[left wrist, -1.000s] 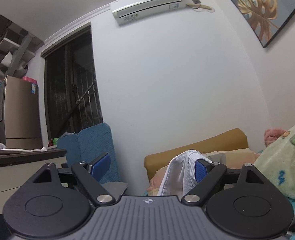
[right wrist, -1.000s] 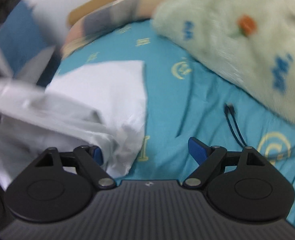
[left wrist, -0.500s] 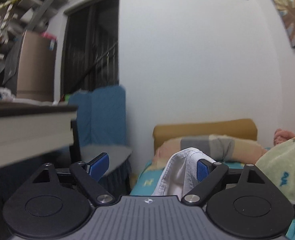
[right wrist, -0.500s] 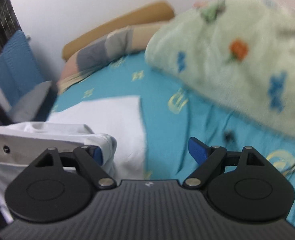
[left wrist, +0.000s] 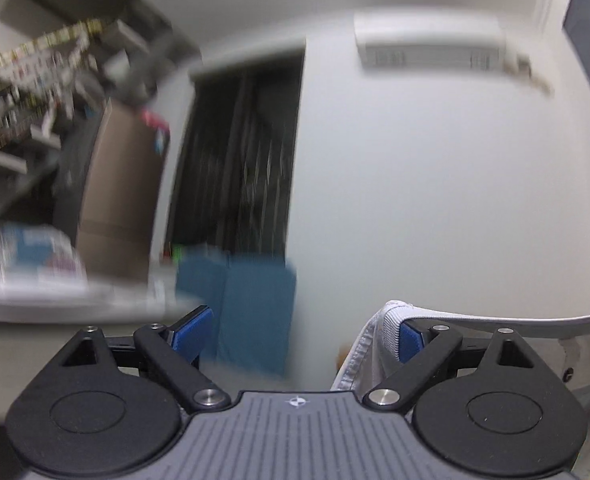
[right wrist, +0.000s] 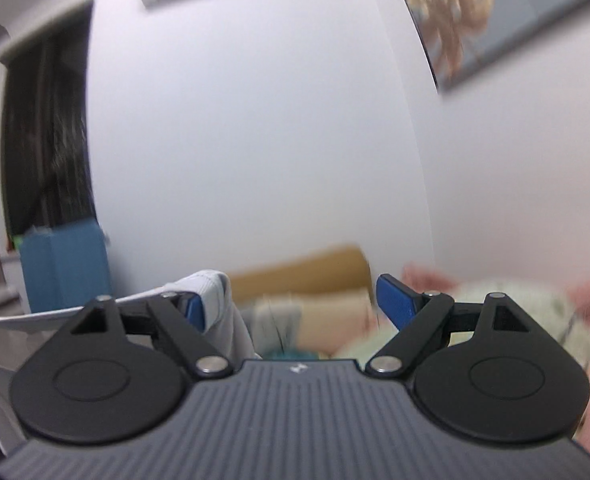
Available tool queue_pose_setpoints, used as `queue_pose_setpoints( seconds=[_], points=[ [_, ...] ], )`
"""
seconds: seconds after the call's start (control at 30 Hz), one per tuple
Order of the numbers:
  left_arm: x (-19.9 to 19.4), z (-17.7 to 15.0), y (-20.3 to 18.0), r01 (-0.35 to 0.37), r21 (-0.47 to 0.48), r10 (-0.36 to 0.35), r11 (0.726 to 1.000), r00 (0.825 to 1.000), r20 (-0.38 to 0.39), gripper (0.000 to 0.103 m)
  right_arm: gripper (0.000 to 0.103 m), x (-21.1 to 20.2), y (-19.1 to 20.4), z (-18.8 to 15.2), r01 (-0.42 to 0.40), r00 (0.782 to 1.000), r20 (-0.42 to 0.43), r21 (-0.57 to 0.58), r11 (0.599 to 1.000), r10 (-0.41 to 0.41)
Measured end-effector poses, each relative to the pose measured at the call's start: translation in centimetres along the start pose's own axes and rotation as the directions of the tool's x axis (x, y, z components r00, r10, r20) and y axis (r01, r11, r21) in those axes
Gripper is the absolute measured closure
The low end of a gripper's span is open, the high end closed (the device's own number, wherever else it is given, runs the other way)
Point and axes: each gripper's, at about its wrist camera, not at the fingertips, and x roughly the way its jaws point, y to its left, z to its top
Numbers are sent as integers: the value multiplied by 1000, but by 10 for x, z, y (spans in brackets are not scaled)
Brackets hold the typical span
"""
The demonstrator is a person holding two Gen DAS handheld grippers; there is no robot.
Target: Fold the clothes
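A white garment with a ribbed edge hangs over the right finger of my left gripper, whose blue-padded fingers stand wide apart and open. From there a taut band of the cloth runs off to the right. In the right wrist view the same white garment is draped over the left finger of my right gripper, also open, and stretches away to the left. The garment is held up in the air between the two grippers. Most of it is hidden below both views.
A blue chair back, a dark doorway and a desk edge lie to the left. A tan headboard, a pillow and a pale green blanket lie ahead on the bed. Both views are blurred.
Both grippers have risen and tilted up. The right view has left the bed surface and now faces the wall. The garment has come up off the bed and is stretched between the grippers.
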Motion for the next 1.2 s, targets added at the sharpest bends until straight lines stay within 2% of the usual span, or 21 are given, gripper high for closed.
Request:
queue_pose_setpoints(
  seconds=[0.17,0.27,0.33,0.43,0.5,0.53,0.67,0.77,0.9,1.03,1.2],
  points=[
    [-28,120,9,11,-19,-8,1000,985,173,5,18,-46,10,113,-51,989,136,-23,998,54],
    [-41,180,13,34,-19,-28,999,967,252,3,18,-76,16,171,-66,971,225,-58,996,77],
    [-42,214,7,44,18,-47,999,958,282,1,17,-95,18,202,-61,956,281,-72,996,79],
    [-46,237,-2,62,47,-72,997,958,277,0,15,-109,17,231,-61,946,312,-78,995,83],
    [-36,236,-6,90,42,-97,995,971,219,0,3,-103,16,233,-47,953,294,-93,995,72],
    [-28,233,-7,109,37,-114,993,977,182,0,4,-97,15,230,-40,958,278,-104,994,67],
    [11,182,-12,151,12,-151,988,985,78,0,5,-57,13,193,-33,978,198,-151,988,63],
    [75,130,-10,160,24,-160,987,987,4,0,5,-27,16,154,-25,989,138,-180,983,51],
    [156,54,-21,157,24,-155,987,984,-83,0,5,38,27,97,-15,999,46,-221,975,26],
    [251,-26,-41,136,56,-126,989,980,-152,0,5,132,43,42,-16,999,-55,-253,967,2],
    [370,-126,-65,113,99,-87,989,968,-235,0,6,271,60,-27,9,994,-106,-273,962,-40]
  ],
)
